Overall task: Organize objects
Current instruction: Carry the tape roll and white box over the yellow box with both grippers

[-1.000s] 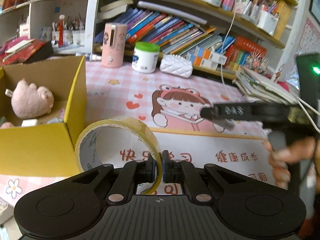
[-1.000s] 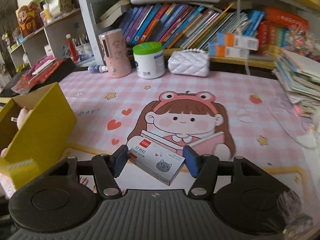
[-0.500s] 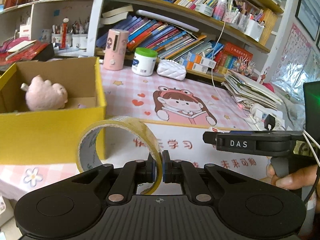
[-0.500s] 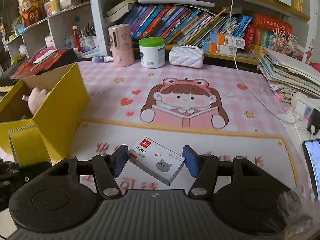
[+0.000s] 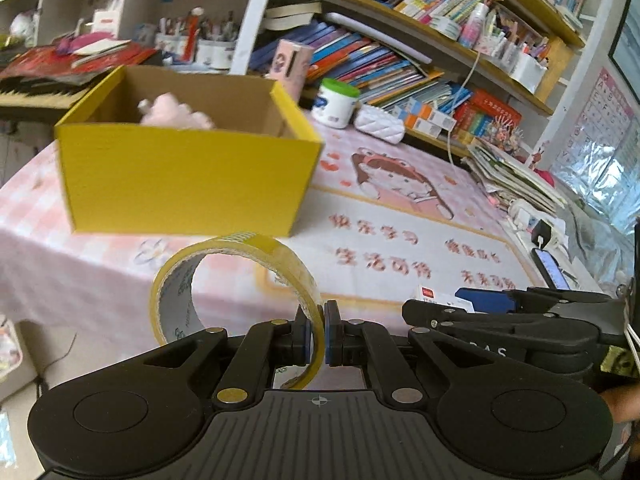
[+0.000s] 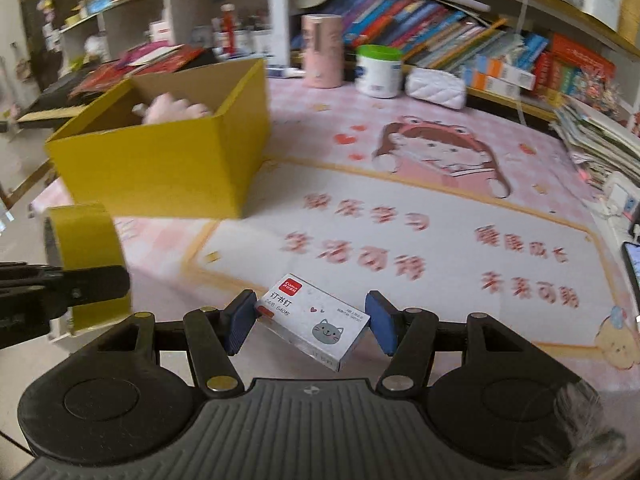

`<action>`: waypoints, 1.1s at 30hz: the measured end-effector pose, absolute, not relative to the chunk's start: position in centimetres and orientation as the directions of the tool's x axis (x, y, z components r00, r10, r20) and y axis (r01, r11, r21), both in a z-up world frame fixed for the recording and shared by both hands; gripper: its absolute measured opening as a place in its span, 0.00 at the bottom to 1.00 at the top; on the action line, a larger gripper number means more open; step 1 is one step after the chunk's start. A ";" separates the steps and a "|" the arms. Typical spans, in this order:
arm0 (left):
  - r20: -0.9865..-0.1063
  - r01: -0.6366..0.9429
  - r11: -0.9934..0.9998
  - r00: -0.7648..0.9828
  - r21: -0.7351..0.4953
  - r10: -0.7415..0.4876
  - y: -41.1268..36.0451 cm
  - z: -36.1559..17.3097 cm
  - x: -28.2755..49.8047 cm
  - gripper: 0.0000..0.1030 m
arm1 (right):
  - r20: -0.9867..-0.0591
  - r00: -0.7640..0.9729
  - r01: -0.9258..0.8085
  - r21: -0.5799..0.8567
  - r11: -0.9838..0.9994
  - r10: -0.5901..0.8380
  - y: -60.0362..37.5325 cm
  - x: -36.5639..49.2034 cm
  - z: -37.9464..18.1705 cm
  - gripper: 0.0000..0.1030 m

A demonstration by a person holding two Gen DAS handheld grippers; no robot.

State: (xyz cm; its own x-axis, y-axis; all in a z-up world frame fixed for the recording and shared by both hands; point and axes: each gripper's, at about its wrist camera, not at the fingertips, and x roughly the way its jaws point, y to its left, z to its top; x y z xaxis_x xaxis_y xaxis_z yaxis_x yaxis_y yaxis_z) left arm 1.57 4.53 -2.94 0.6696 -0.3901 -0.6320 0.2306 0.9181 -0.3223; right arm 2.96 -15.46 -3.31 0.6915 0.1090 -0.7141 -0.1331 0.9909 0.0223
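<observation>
Two items held: your left gripper [image 5: 316, 338] pinches the tape roll [image 5: 236, 280] wall; your right gripper [image 6: 312, 322] clamps the staple box [image 6: 316, 320] cornerwise. Risk: that skewed box may twist free before the yellow box [image 6: 160, 168], upper left.

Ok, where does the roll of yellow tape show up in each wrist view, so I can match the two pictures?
Left wrist view: the tape roll stands lower centre, its wall clamped in the left tool.
Right wrist view: the same roll sits at the far left edge, partly hidden behind the left tool's dark finger.
Shared landmark: the yellow box with the pink plush toy inside, just beyond the roll in both.
</observation>
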 end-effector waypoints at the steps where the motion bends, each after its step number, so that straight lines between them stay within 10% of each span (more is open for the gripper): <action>1: -0.632 0.225 0.919 0.672 -0.322 -0.386 5.1 -3.0 1.1 0.05 | -0.714 0.690 -0.140 0.025 0.990 0.116 -14.9 2.6 -3.3 0.56; 33: -0.550 0.149 0.944 0.781 -0.296 -0.295 13.2 -0.4 -4.0 0.05 | -0.673 0.710 -0.290 -0.008 0.957 0.209 -4.7 -1.2 -1.1 0.56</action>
State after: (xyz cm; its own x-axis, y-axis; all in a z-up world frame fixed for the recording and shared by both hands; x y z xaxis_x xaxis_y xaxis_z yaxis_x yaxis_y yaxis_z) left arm -3.99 13.22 -0.44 0.7812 -0.2954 -0.5501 0.1486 0.9437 -0.2956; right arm -1.17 -4.68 -1.05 0.7097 0.2092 -0.6727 -0.2896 0.9571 -0.0079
